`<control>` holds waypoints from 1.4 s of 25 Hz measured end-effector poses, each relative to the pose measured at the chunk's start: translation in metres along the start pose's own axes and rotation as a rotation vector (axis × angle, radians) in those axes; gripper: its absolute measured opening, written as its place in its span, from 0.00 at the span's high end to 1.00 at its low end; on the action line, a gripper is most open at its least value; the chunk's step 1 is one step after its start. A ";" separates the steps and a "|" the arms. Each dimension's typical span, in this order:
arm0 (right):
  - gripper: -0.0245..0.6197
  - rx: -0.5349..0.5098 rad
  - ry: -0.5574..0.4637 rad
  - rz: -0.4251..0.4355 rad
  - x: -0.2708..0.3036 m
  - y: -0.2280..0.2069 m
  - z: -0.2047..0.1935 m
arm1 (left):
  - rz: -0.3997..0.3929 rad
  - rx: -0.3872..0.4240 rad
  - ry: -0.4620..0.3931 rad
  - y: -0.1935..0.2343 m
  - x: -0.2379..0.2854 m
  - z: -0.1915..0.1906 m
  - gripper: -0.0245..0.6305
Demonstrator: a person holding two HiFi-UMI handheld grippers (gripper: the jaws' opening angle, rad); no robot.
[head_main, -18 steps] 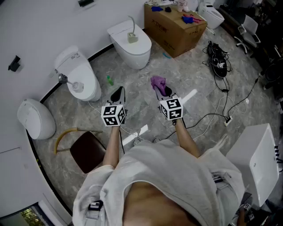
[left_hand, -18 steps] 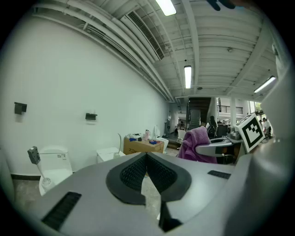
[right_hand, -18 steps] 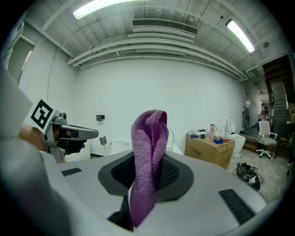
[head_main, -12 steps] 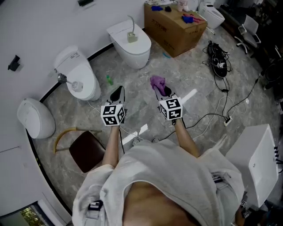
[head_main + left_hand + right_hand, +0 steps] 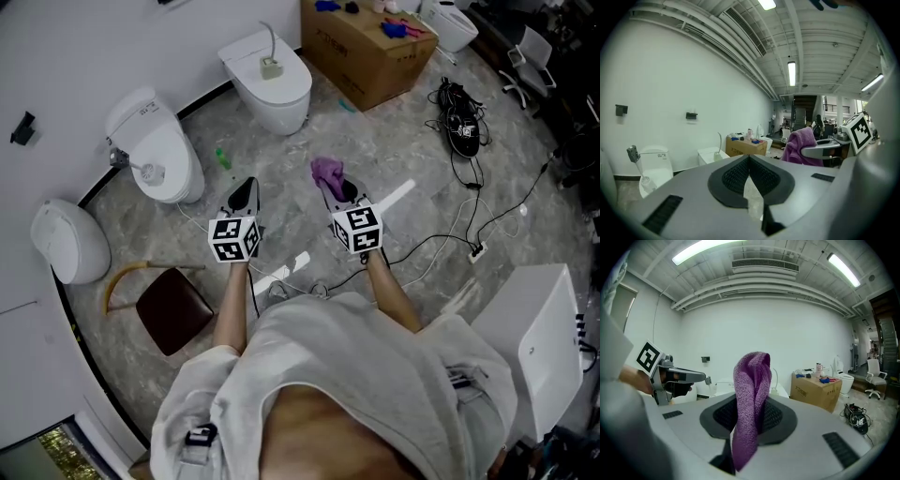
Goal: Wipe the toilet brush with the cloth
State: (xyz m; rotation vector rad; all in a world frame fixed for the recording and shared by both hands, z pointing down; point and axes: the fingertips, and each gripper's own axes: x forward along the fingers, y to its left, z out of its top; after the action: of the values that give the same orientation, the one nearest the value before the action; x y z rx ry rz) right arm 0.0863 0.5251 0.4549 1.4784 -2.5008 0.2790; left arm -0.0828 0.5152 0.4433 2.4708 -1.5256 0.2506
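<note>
Both tools were closed: I had the right tool (image 5: 334, 190) pinching the cloth (image 5: 326, 171) for wiping, the left tool (image 5: 246, 192) empty.

white wall (image 5: 75, 37) | grey marble floor (image 5: 394, 155) | cardboard box (image 5: 361, 52) | ceiling strip lights (image 5: 705, 250)

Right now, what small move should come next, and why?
Probably carry the left tool toward the toilet brush and open it: it is shut and empty, the right tool already grips the purple cloth, and the brush stands far off.
</note>
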 end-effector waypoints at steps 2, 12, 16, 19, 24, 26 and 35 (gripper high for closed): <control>0.80 -0.003 -0.001 0.012 -0.002 -0.005 -0.002 | 0.004 0.000 0.008 -0.008 0.004 -0.004 0.93; 0.80 -0.001 0.011 0.028 0.008 -0.037 -0.010 | 0.017 -0.003 0.022 -0.022 0.032 -0.008 0.93; 0.80 -0.001 0.012 0.029 0.027 -0.047 -0.006 | 0.016 -0.004 0.024 -0.013 0.052 -0.005 0.93; 0.80 0.006 0.011 0.025 0.046 -0.058 -0.004 | 0.014 -0.005 0.024 -0.002 0.070 -0.004 0.93; 0.80 0.018 0.015 0.008 0.090 -0.079 0.002 | 0.006 -0.012 0.022 0.026 0.113 0.002 0.93; 0.80 0.017 0.018 -0.002 0.114 -0.088 0.009 | 0.001 -0.016 0.021 0.043 0.134 0.009 0.93; 0.80 -0.006 0.011 -0.025 0.239 -0.120 0.070 | -0.016 -0.021 -0.005 0.135 0.231 0.064 0.93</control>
State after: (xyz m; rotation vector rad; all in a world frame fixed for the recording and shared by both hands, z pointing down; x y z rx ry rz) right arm 0.0737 0.2490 0.4622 1.5008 -2.4709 0.2746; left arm -0.0991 0.2411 0.4556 2.4681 -1.5023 0.2253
